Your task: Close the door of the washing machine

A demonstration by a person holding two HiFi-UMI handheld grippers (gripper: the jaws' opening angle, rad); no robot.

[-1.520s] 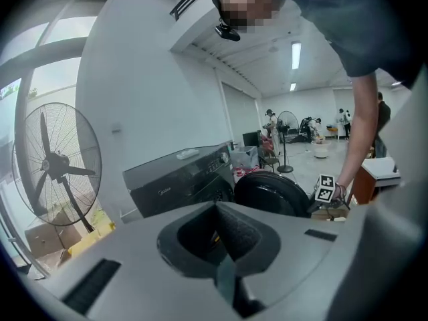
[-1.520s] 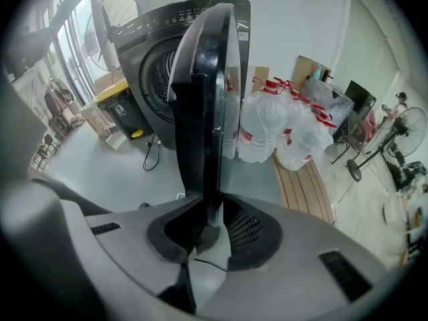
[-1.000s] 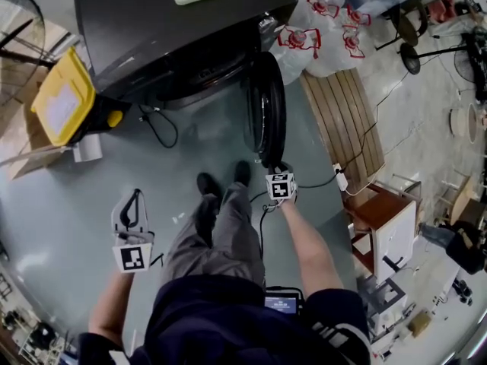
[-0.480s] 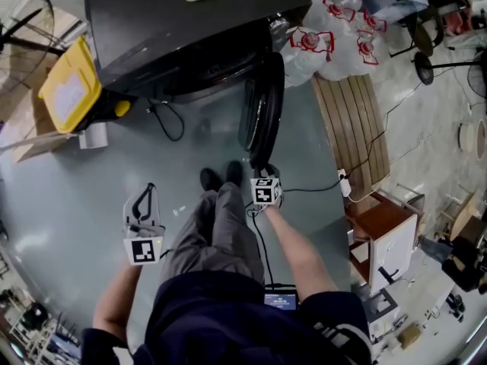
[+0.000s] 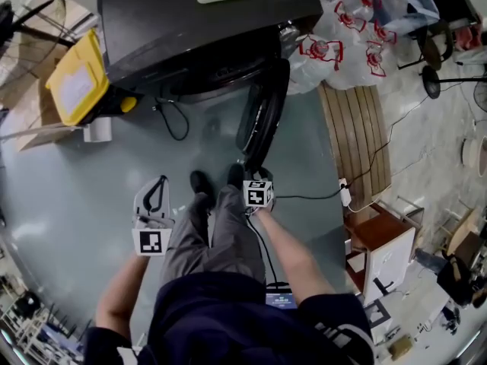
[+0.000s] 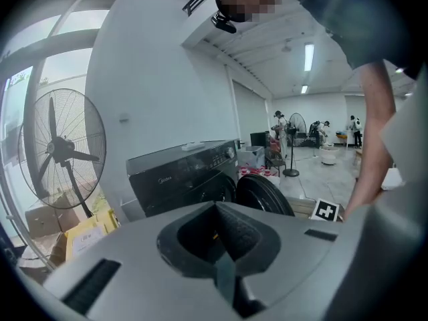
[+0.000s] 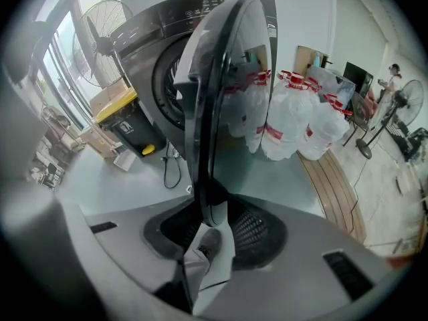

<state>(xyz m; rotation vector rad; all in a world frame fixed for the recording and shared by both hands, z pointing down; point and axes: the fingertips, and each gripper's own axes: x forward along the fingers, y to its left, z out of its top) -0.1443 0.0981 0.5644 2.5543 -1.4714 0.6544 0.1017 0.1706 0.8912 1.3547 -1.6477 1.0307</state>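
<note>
Now door (image 7: 224, 79) edge sits between right gripper (image 7: 208, 223) jaws, just opening, seemingly loose; left gripper (image 6: 218, 227) closed.

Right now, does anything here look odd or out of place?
The washing machine has its round door hanging wide open, jutting over the floor by the person's feet. A black cable lies loose in front of it. Nothing looks spilled.
</note>
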